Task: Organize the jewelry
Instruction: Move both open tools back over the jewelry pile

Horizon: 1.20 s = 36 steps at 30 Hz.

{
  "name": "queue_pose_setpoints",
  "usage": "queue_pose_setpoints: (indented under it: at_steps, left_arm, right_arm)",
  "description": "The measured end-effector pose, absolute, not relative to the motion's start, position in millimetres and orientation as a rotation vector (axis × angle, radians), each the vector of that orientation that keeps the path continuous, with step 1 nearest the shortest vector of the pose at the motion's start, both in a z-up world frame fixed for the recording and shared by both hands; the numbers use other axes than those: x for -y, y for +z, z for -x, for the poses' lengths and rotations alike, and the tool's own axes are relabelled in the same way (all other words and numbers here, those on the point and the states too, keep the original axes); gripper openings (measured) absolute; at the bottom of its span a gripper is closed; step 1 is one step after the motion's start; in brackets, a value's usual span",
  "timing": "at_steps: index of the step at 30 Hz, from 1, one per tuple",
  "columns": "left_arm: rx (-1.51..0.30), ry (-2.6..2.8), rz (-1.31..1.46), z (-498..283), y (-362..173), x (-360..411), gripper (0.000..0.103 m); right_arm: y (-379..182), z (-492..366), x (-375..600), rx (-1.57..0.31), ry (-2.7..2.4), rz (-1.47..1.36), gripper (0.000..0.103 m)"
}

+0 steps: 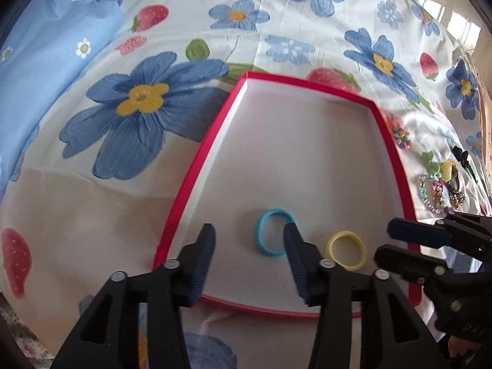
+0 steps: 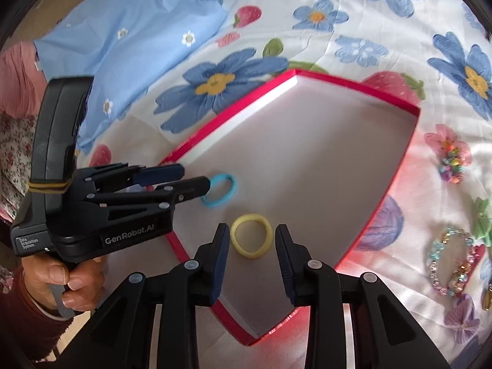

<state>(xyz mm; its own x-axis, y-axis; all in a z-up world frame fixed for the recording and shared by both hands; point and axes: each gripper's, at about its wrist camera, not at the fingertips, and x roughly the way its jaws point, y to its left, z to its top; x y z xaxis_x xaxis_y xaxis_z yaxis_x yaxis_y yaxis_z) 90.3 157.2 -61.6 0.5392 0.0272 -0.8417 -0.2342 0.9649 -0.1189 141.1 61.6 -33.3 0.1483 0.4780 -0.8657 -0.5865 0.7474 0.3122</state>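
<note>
Both rings look just released inside the red-rimmed tray [image 1: 196, 166]: the left gripper [image 1: 249, 243] stands open beside the blue ring [image 1: 272, 233], and the right gripper [image 2: 252, 246] stands open around the yellow ring [image 2: 251, 236], pads clear. Next, I judge, comes lifting away and fetching the beaded bracelet [image 2: 452, 264] and bead cluster [image 2: 452, 161] waiting on the floral sheet [image 2: 369, 15] to the right, nothing blocking.

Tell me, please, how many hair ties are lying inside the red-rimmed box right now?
2: a blue hair tie toward the box's left side, and a yellow hair tie beside it, nearer the cameras.
</note>
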Motion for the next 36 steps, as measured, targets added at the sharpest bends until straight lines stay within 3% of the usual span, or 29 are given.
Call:
queue_pose_setpoints:
  at_steps: [4, 9, 20, 36]
  left_arm:
    - [-0.956, 0.158, 0.235, -81, -47, -153, 0.062]
    - [-0.922, 0.13, 0.236, -73, -30, -139, 0.072]
    - [-0.906, 0.022, 0.19, -76, -7, -90, 0.075]
    - [-0.931, -0.11, 0.095, -104, -6, -27, 0.076]
  right_arm:
    - [-17, -140, -40, -1.148, 0.73, 0.056, 0.048]
    - [-2, -141, -1, -1.107, 0.648, -0.014, 0.051]
    - [23, -136, 97, -1.042, 0.451, -0.118, 0.057]
    - [18, -127, 196, -1.022, 0.259, -0.208, 0.057]
